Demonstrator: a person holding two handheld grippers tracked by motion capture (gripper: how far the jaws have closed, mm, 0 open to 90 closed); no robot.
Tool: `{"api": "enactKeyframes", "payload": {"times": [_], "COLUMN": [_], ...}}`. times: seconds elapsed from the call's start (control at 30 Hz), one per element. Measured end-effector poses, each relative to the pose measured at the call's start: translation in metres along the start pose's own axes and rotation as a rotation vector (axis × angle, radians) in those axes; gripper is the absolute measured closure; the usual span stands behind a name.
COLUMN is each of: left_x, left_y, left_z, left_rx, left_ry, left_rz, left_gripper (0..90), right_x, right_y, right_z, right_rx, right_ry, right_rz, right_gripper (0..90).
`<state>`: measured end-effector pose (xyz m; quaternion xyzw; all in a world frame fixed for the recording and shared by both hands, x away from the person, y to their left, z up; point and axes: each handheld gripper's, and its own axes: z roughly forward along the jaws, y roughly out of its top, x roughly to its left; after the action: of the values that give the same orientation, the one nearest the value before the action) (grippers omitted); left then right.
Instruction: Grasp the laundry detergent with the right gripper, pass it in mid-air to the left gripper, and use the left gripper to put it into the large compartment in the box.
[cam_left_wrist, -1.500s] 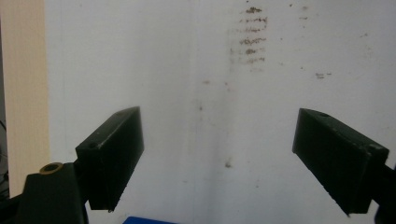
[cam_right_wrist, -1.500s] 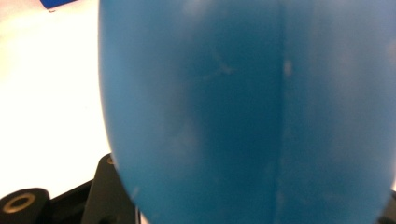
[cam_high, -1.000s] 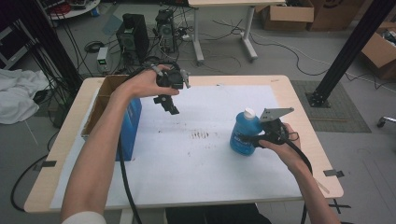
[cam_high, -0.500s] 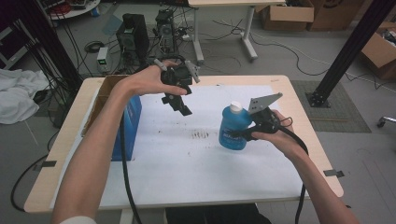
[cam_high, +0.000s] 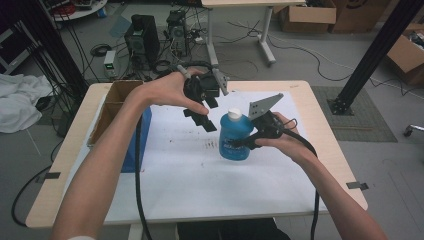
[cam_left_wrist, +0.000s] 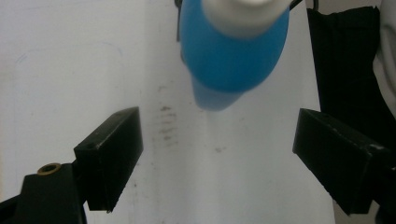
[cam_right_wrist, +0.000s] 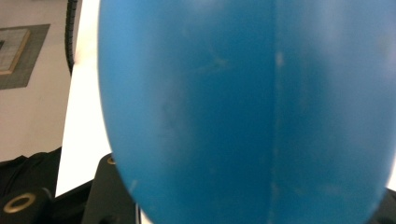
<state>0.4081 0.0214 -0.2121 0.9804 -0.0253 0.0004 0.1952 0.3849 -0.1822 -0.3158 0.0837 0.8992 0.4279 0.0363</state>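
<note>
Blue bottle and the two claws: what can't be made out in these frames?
- Blue bottle label: too small and dim in the high view; blurred in the right gripper view.
- Right claw jaws: hidden behind the bottle in its own view.
- Bottle's white cap: cut off by the top edge of the left gripper view, blurred.
- Cardboard box contents: hidden by its wall and the forearm.

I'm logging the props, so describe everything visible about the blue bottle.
The blue bottle looks like smooth opaque plastic, with a rounded body, a white cap and a label with pale print low on its front. It stands upright over the white table cover, held at its side by the right gripper. The left gripper hovers open beside its cap, fingers spread, not touching.
</note>
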Motion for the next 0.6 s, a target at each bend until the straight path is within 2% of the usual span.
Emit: {"api": "enactKeyframes", "payload": {"times": [0.13, 0.23, 0.37, 0.5, 0.6], "left_x": [-0.003, -0.006, -0.01, -0.014, -0.016], "left_y": [0.005, 0.007, 0.009, 0.011, 0.014], "left_z": [0.006, 0.011, 0.018, 0.022, 0.025], "left_rx": [-0.005, -0.002, -0.001, -0.008, 0.005], "left_ry": [-0.013, -0.039, -0.038, -0.038, -0.035], "left_rz": [0.012, 0.006, -0.01, -0.017, -0.024], "left_gripper": [16.6, 16.6, 16.6, 16.9, 16.8], "right_x": [0.0, 0.0, -0.001, -0.002, -0.001], "right_y": [0.003, 0.003, 0.003, 0.003, 0.002], "right_z": [0.004, 0.008, 0.01, 0.013, 0.016], "right_rx": [0.006, 0.005, -0.008, -0.002, 0.006], "right_ry": [0.022, 0.049, 0.1, 0.115, 0.13], "right_rz": [-0.02, -0.032, -0.046, -0.066, -0.074], "right_gripper": [45.2, 45.1, 45.2, 45.1, 45.1]}}
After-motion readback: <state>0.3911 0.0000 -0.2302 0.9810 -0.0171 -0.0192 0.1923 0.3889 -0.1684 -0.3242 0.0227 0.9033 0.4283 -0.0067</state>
